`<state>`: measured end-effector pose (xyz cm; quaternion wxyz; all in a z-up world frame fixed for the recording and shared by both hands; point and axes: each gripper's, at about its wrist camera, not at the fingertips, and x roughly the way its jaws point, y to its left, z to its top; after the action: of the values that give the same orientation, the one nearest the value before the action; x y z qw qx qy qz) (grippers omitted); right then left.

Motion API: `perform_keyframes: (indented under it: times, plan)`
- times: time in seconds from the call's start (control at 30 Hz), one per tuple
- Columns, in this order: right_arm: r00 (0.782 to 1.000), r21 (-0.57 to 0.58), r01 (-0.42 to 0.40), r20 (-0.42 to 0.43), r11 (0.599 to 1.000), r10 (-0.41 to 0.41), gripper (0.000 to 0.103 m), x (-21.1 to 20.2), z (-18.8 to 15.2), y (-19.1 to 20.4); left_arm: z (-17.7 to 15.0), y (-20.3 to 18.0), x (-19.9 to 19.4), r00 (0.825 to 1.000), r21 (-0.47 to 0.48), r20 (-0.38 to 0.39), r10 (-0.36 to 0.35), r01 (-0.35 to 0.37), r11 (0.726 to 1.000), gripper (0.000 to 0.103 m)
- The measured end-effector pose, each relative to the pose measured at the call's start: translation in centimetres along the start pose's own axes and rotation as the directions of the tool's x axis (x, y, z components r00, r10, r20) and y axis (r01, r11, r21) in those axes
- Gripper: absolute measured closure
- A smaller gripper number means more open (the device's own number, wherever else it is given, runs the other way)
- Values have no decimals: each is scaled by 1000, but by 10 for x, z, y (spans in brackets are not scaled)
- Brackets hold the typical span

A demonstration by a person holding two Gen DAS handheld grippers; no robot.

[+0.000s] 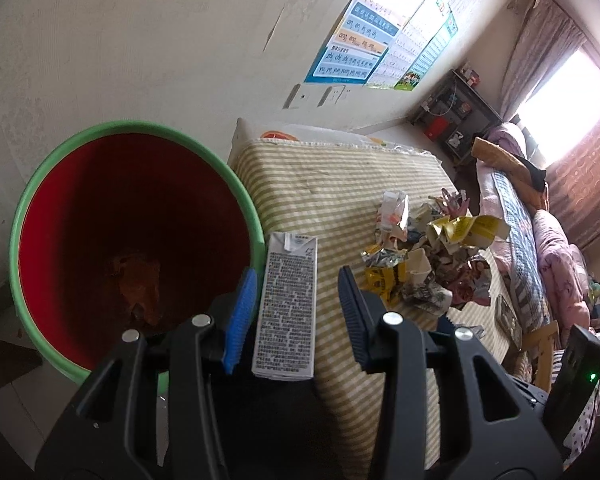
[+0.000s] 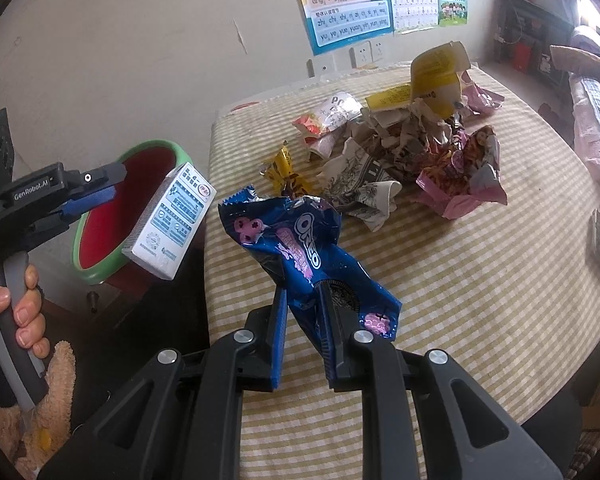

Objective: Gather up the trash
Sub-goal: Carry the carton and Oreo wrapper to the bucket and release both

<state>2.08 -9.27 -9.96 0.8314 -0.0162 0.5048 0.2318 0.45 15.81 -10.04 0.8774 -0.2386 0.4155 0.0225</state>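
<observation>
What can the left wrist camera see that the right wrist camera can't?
Only the left wrist view looks down into the red bin, with something brownish lying at the bottom, and shows the open left gripper with clear gaps on both sides of the milk carton. Only the right wrist view shows the right gripper shut on the blue Oreo wrapper. Both show the bin, the carton and the trash pile on the striped cloth.
</observation>
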Motion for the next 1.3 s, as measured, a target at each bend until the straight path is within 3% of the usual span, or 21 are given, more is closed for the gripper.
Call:
perform_keyframes:
  times: [0.13, 0.37, 0.63, 0.87, 1.1, 1.3]
  plan:
    - [1000, 5, 2, -2, 1000, -2, 88, 0, 0, -2, -6, 0, 10, 998, 6, -54, -19, 19, 1000, 55]
    - [1000, 16, -3, -14, 1000, 3, 88, 2, -3, -5, -14, -9, 27, 993, 49, -118, -7, 13, 999, 55]
    - [1000, 27, -13, -21, 1000, 13, 88, 5, -7, -5, -15, -21, 30, 992, 103, -123, -2, 15, 995, 55]
    - [1000, 50, -20, -19, 999, 21, 88, 4, -8, -11, -13, -9, 33, 993, 36, -109, 35, -31, 999, 51]
    - [999, 62, -31, -29, 998, 33, 88, 6, -10, -13, -13, -18, 32, 995, 74, -99, 21, -14, 997, 51]
    - [999, 73, -34, -31, 997, 36, 88, 8, -11, -15, -12, -4, 39, 992, 0, -116, 55, -56, 998, 51]
